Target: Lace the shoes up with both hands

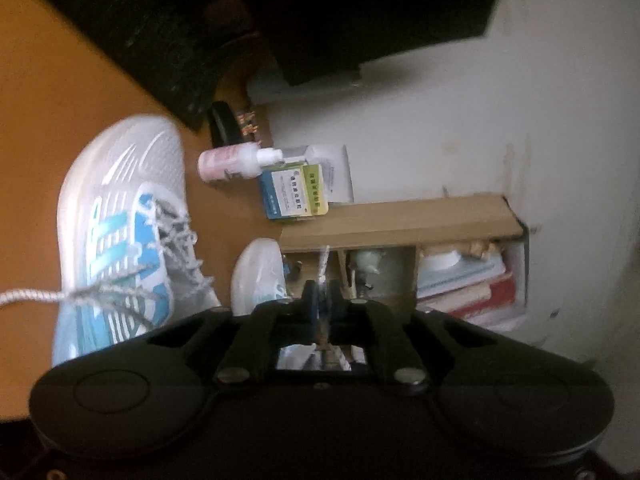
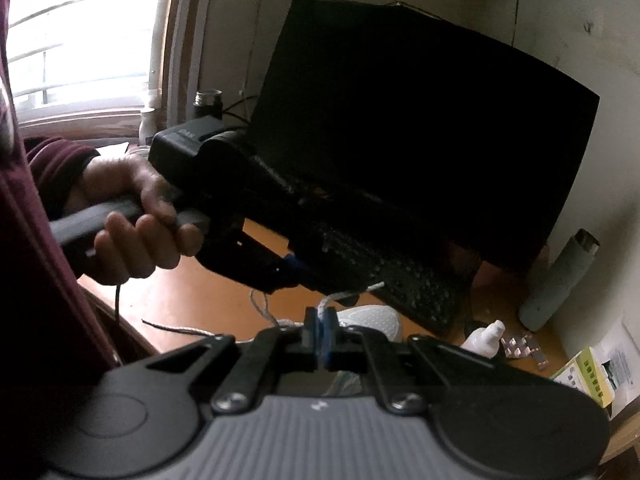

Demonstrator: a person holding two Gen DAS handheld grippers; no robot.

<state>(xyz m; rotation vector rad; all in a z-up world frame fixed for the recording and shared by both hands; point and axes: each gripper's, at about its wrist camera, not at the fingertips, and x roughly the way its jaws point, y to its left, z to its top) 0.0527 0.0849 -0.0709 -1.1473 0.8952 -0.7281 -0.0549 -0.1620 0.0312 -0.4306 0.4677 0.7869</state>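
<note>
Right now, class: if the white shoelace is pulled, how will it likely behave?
The white shoelace probably flops: it curves loosely off the shoe. Its woven surface likely grips well, and it looks light.

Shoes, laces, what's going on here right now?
A person is lacing a white and blue shoe on an orange desk, a gripper in each hand. The left gripper is shut on a white lace end. The right gripper is shut on another lace end. A lace strand runs taut off the shoe to the picture's edge. A second shoe sits beside it. No bow shows yet.
</note>
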